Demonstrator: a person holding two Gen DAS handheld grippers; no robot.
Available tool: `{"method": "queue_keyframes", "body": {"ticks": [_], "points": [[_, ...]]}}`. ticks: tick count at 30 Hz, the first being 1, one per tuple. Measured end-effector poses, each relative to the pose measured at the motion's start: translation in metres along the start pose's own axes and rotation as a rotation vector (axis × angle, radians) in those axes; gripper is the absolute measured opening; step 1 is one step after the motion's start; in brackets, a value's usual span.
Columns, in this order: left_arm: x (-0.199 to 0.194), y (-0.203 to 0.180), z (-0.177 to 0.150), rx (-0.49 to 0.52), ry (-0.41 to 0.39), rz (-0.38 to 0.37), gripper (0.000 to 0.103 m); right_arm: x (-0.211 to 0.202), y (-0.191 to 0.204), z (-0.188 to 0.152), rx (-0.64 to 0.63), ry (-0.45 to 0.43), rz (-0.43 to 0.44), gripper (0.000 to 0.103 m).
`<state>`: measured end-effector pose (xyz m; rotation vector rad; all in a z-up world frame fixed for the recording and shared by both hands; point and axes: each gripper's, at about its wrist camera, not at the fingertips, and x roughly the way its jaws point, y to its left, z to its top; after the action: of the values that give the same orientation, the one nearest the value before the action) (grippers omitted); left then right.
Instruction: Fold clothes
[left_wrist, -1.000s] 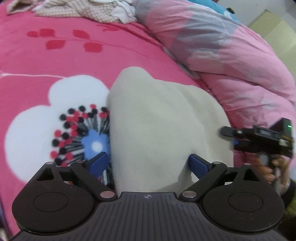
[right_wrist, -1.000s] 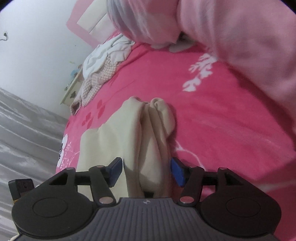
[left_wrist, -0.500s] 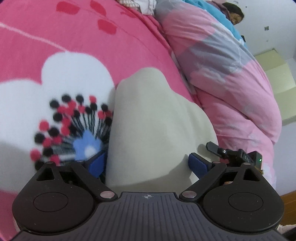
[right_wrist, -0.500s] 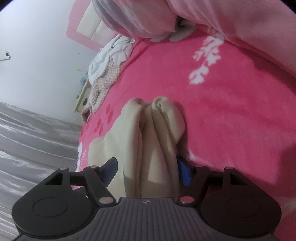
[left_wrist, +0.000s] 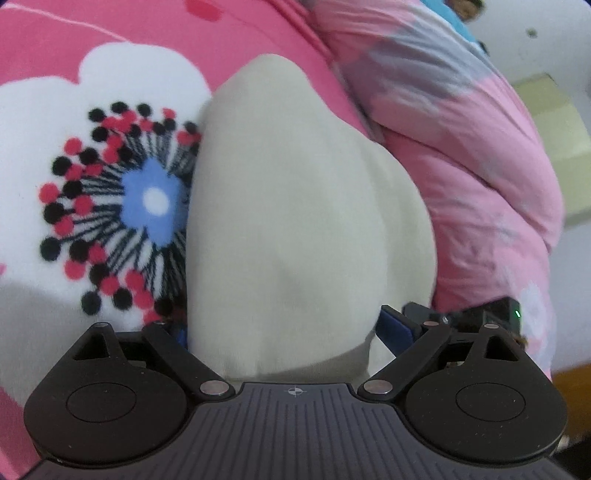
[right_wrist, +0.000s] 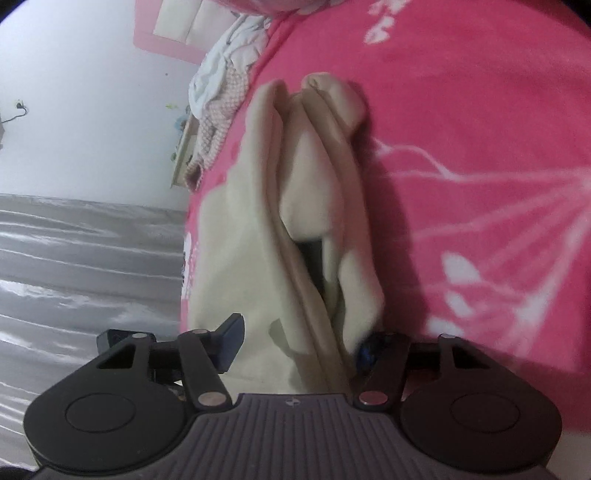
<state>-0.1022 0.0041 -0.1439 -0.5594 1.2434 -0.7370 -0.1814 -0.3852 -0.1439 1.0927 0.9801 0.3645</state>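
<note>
The cream garment lies on the pink bed, already folded into a thick bundle with several layers showing at its right edge. The step looks like a two-handed grasp of that bundle, to fold it again or shift it. The left gripper straddles its near end, jaws wide; whether the pads press is unclear. The right gripper is closing around the layered edge, the left pad still clear. Next, both need a firm pinch through all layers before lifting together.
</note>
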Motion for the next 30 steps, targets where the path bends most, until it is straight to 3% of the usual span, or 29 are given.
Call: {"method": "queue_keyframes", "body": {"ticks": [3,6,12,16,22,27,30], "points": [[0.005,-0.006,0.002,0.007,-0.014,0.036,0.094,0.011,-0.001,0.009,0.018,-0.008,0.005,0.058],[0.008,-0.011,-0.001,0.034,-0.033,0.067,0.092,0.018,0.001,0.010,-0.003,-0.014,-0.017,0.045],[0.003,-0.030,-0.012,0.135,-0.088,0.194,0.075,0.013,0.042,-0.009,-0.280,-0.081,-0.165,0.025],[-0.006,-0.042,-0.015,0.176,-0.117,0.215,0.065,0.010,0.068,-0.018,-0.431,-0.118,-0.231,0.016],[-0.015,-0.056,-0.020,0.228,-0.151,0.206,0.058,0.009,0.091,-0.022,-0.523,-0.165,-0.245,0.015],[-0.008,-0.056,-0.023,0.243,-0.144,0.222,0.057,0.016,0.085,-0.024,-0.505,-0.147,-0.267,0.015],[-0.005,-0.052,-0.022,0.236,-0.127,0.229,0.058,0.018,0.076,-0.023,-0.429,-0.116,-0.293,0.020]]}}
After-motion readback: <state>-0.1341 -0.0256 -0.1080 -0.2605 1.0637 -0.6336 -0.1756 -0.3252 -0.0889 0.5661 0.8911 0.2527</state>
